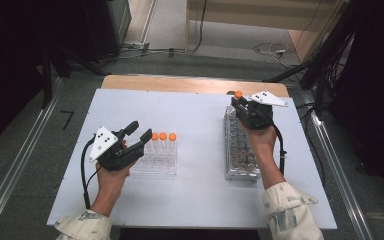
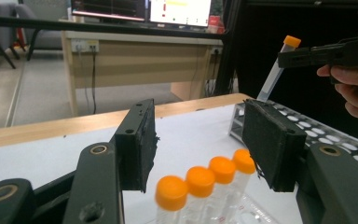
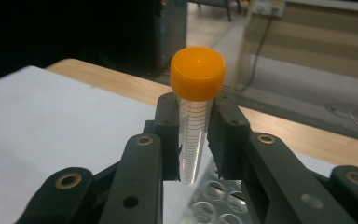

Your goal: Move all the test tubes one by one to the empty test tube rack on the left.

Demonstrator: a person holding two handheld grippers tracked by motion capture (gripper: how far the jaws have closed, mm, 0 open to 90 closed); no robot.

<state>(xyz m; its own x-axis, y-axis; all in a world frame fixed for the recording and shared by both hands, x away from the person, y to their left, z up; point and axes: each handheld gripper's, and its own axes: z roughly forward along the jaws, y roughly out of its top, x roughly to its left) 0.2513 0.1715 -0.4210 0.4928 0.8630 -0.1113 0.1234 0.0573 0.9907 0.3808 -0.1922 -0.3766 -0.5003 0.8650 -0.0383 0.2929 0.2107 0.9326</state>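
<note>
Right gripper (image 3: 193,158) clamps a clear plastic orange-capped tube (image 3: 193,116) just above the long clear rack (image 1: 240,150), while the left gripper (image 1: 135,135) waits open-jawed over the small rack's (image 1: 155,165) row of tubes, transfer barely begun.

Two racks stand on one white table (image 1: 200,190): a small clear rack (image 1: 155,165) holding four orange-capped tubes (image 2: 223,169), a long rack (image 1: 240,150) of empty wells, plus one further orange-capped tube (image 3: 196,116) clamped between two grippers' worth of one pair of jaws.
</note>
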